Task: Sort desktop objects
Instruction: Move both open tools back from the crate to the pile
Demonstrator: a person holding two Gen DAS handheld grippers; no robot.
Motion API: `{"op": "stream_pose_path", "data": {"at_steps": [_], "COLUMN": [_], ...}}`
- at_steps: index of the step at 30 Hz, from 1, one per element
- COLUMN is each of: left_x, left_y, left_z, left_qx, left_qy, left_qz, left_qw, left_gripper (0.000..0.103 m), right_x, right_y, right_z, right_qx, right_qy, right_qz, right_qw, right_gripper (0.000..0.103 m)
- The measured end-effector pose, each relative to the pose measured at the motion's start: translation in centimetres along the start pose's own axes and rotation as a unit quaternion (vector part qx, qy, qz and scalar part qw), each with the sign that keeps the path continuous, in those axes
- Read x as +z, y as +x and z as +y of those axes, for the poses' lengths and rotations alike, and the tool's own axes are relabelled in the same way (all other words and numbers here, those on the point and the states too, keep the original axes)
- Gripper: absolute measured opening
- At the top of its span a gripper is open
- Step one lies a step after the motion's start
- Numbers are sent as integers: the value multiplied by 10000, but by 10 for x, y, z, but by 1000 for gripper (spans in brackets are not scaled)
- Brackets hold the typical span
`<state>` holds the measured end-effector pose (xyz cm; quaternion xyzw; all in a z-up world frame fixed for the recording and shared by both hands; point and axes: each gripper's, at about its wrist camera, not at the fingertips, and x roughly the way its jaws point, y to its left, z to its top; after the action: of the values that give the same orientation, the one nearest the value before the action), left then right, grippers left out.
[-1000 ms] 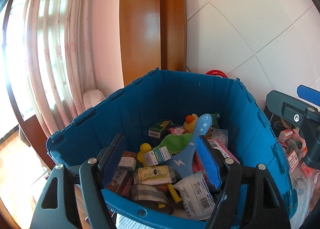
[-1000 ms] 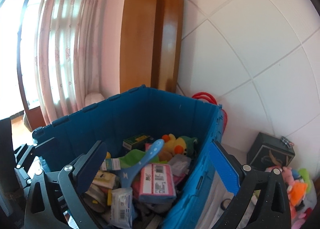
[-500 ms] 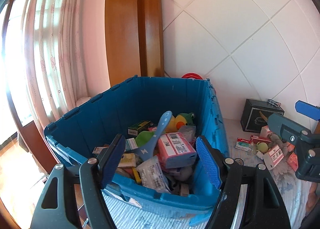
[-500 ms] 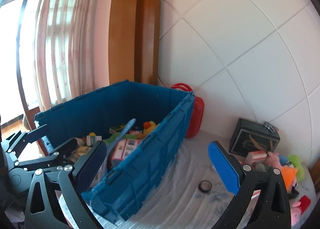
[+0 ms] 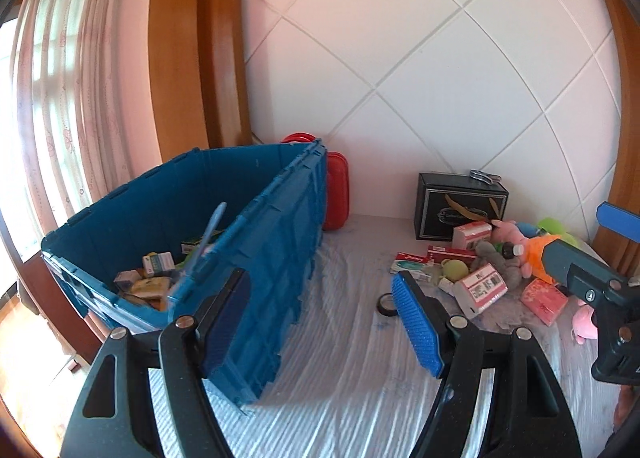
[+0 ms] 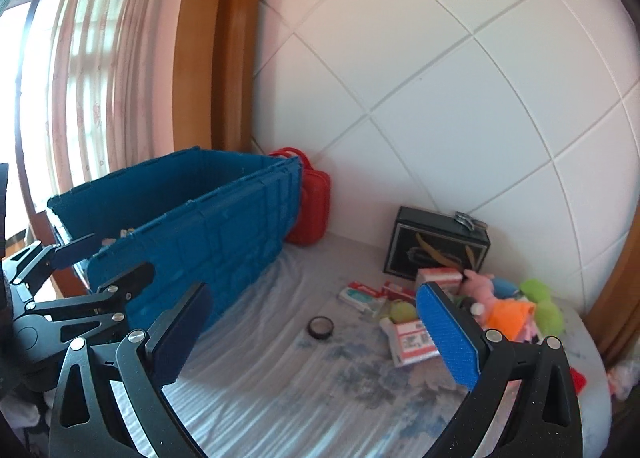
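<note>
My left gripper [image 5: 320, 322] is open and holds nothing; it hangs over the pale striped cloth just right of the blue crate [image 5: 280, 238]. Several small boxes and a blue brush [image 5: 208, 234] lie in the crate. A heap of loose items lies at the right: pink-and-white boxes [image 5: 480, 290], plush toys [image 5: 508, 234] and a black tape roll [image 5: 386, 304]. My right gripper [image 6: 314, 338] is also open with nothing between its fingers, short of the tape roll [image 6: 320, 326] and a labelled box [image 6: 412, 342]. The left gripper [image 6: 108, 262] shows beside the crate [image 6: 208, 234].
A red case [image 5: 336, 193] stands against the tiled wall behind the crate. A black box [image 5: 460, 201] with a metal clip on top sits at the back right. Wooden trim and a curtained window are at the left. The cloth's edge curves round at the right.
Both grippers have swung right, away from above the crate's contents toward the cloth and the heap of items. Both have stayed open and hold nothing.
</note>
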<state>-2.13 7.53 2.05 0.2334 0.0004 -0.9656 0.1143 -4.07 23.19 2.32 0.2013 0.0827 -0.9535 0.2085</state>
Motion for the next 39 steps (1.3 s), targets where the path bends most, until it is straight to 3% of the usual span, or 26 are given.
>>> {"op": "stream_pose_path", "data": {"at_steps": [9, 17, 29, 38, 39], "left_x": [-21, -37, -47, -84, -86], "left_y": [17, 55, 152, 265, 276], "left_z": [-105, -151, -156, -141, -138], "left_qx": [-610, -820, -764, -494, -466], "left_qy": [512, 758, 777, 751, 732], "left_qz": [323, 746, 1326, 2179, 2280], "left_qw": [9963, 9909, 9852, 9718, 9698], "left_gripper": [73, 73, 73, 73, 73], "right_x": [-62, -101, -126, -162, -174], "right_y": [-19, -2, 52, 130, 147], "right_z": [-108, -169, -218, -254, -262], "right_qx": [-551, -968, -1325, -1492, -1479], "right_qy": [545, 1082, 1457, 1709, 1803], "right_qz": [412, 868, 1375, 2176, 2393], "right_qw": [9961, 9856, 9707, 9493, 9425], "right_gripper": [103, 103, 103, 103, 103]}}
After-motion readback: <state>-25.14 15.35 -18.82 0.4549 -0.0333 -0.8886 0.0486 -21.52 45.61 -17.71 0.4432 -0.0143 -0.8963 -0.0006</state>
